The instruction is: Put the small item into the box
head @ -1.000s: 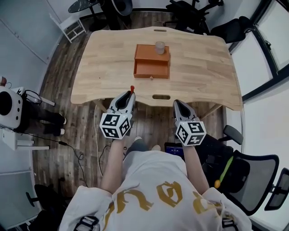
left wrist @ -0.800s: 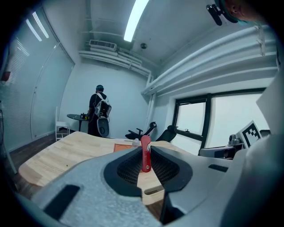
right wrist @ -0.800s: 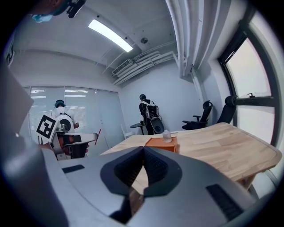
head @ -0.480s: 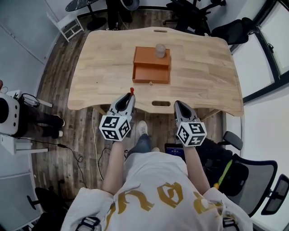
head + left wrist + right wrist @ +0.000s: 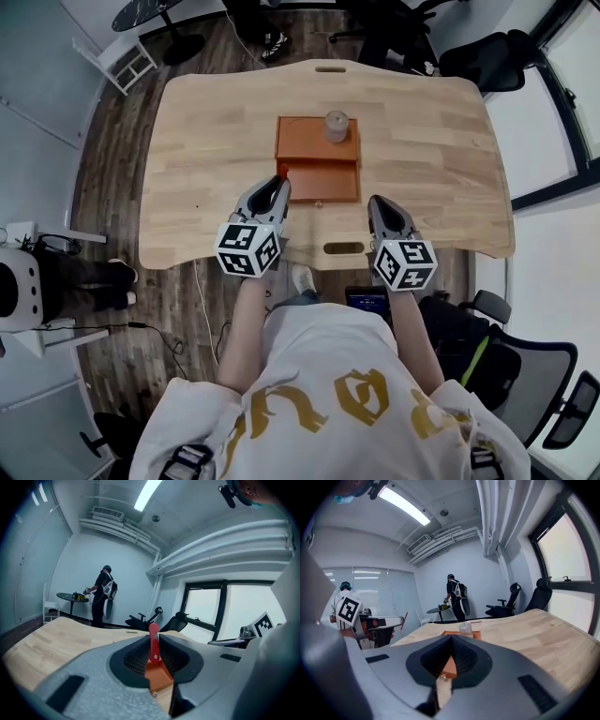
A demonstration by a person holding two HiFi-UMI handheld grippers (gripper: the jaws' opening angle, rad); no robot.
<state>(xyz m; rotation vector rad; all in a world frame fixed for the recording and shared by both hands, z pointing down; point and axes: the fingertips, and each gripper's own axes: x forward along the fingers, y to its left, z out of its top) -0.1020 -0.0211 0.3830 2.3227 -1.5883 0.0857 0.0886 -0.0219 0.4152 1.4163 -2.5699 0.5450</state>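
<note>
Head view: left tool (image 5: 278,181) is holding a small red item (image 5: 282,172) over the table (image 5: 206,141), just at the near left corner of the orange box (image 5: 317,141). The box's open drawer (image 5: 323,184) is facing the person, and a jar (image 5: 336,125) is sitting on top. Right tool (image 5: 380,202) is hovering near the drawer front. Left gripper view: jaws are pinching the red strip, its long axis standing upright, top end poking above them. Right gripper view: jaws are sitting together, nothing between. Likely the carrying step; next calls for lining up over the drawer, then letting go.
</note>
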